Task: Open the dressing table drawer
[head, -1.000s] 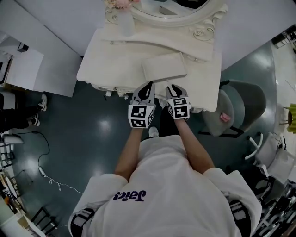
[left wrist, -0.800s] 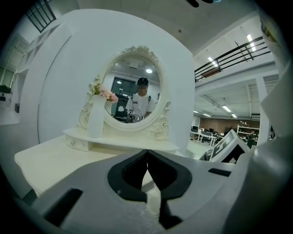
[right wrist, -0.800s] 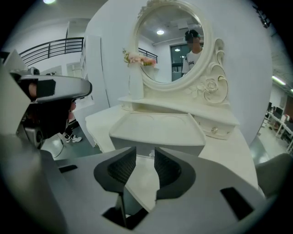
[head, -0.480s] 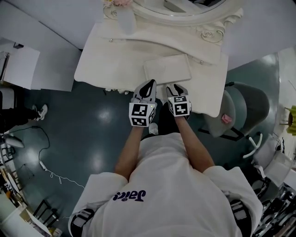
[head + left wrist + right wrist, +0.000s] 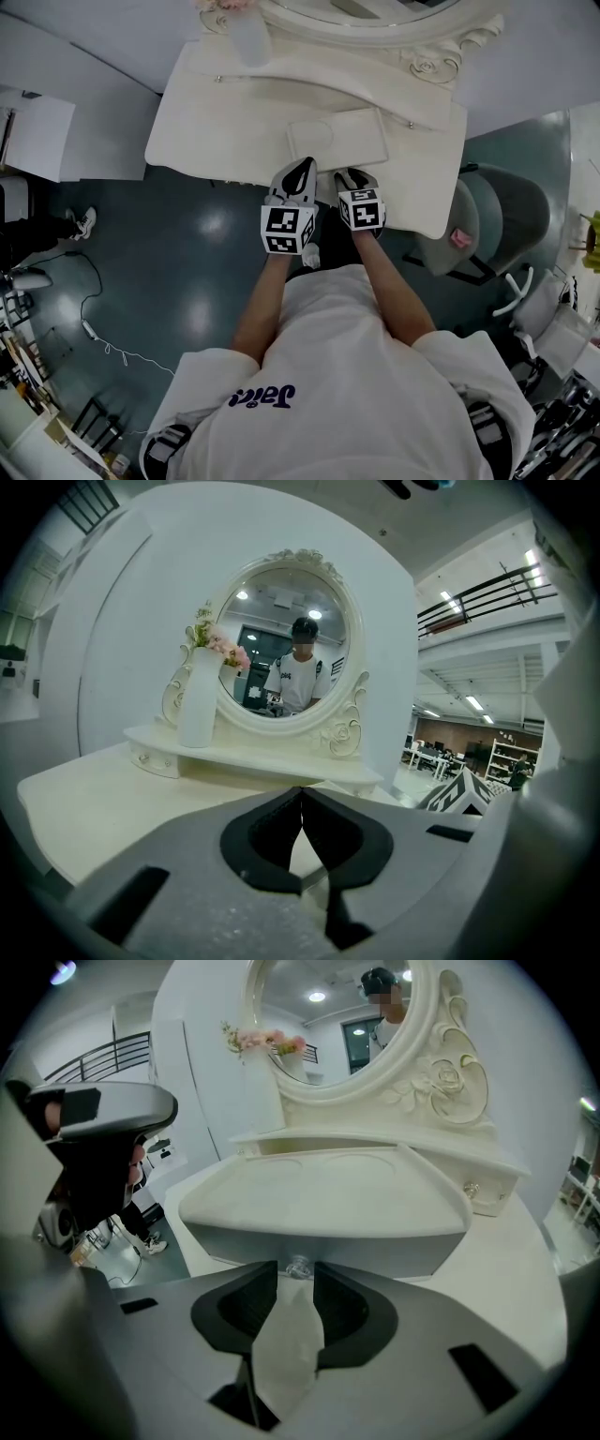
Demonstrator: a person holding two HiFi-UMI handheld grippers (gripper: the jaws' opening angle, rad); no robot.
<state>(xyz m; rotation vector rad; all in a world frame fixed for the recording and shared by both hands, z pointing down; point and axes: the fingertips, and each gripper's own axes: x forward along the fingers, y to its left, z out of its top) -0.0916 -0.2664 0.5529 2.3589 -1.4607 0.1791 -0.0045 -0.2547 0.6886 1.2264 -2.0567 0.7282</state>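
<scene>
Looks like the release step: drawer [image 5: 319,1194] drawn out below the mirror [image 5: 319,1016], glass knob [image 5: 298,1266] between the right gripper [image 5: 297,1273] tips, ungripped, jaws wide, closing slightly. Left gripper [image 5: 301,791] pinched together, empty. Next, calls for backing straight off without nudging the knob.

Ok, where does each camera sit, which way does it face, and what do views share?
Head view: on the person's head, looking steeply down at the dressing table; arms, white shirt, left gripper and right gripper show.
Left gripper view: on the left gripper, facing the oval mirror and flower vase; its shut fingers show.
Right gripper view: on the right gripper, facing a raised box with a clear knob, ungripped at the gap between its closing fingers.
Shared: both gripper views show the mirror.
</scene>
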